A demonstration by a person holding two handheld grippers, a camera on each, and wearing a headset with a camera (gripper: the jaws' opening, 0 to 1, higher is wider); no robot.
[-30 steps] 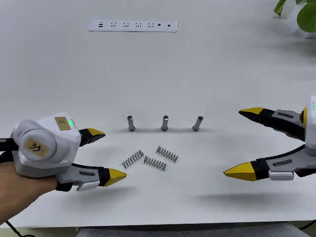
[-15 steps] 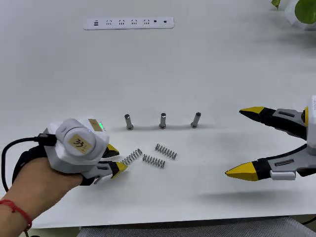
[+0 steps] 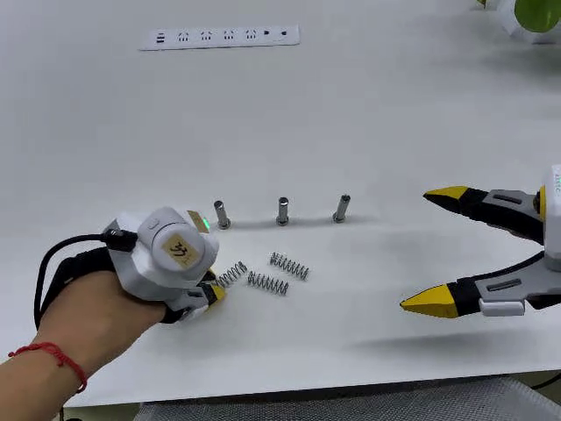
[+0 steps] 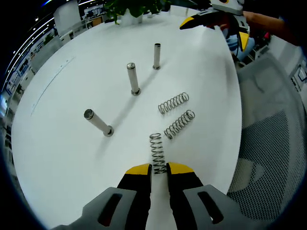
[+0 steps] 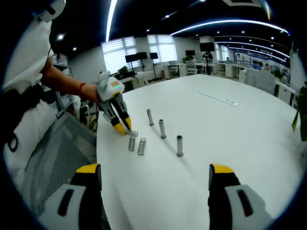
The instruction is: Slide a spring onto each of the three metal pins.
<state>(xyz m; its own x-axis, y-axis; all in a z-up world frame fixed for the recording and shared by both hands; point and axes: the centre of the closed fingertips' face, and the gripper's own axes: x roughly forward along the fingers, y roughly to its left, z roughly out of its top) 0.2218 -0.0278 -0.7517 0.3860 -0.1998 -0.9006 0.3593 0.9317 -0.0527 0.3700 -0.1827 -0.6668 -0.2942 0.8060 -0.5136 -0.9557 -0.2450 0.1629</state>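
Note:
Three short metal pins stand upright in a row: left [image 3: 221,214], middle [image 3: 282,210], right [image 3: 341,208]. Just in front of them three springs lie flat on the white table. My left gripper [image 3: 210,291] is down on the table with its yellow tips pinched on the near end of the leftmost spring [image 3: 231,274]. In the left gripper view that spring [image 4: 156,149] runs straight out from between the jaws of the left gripper [image 4: 159,168]. The other two springs [image 3: 267,282] [image 3: 289,266] lie loose. My right gripper [image 3: 436,247] hovers wide open at the right, holding nothing.
A white power strip [image 3: 221,37] lies at the far side of the table. A potted plant [image 3: 535,13] sits in the far right corner. The table's front edge [image 3: 333,386] runs close below the grippers, with a mesh chair seat beneath it.
My left gripper has moved right and forward to the springs, turned its jaws down, and closed from open onto the leftmost spring's end. The right gripper has stayed put.

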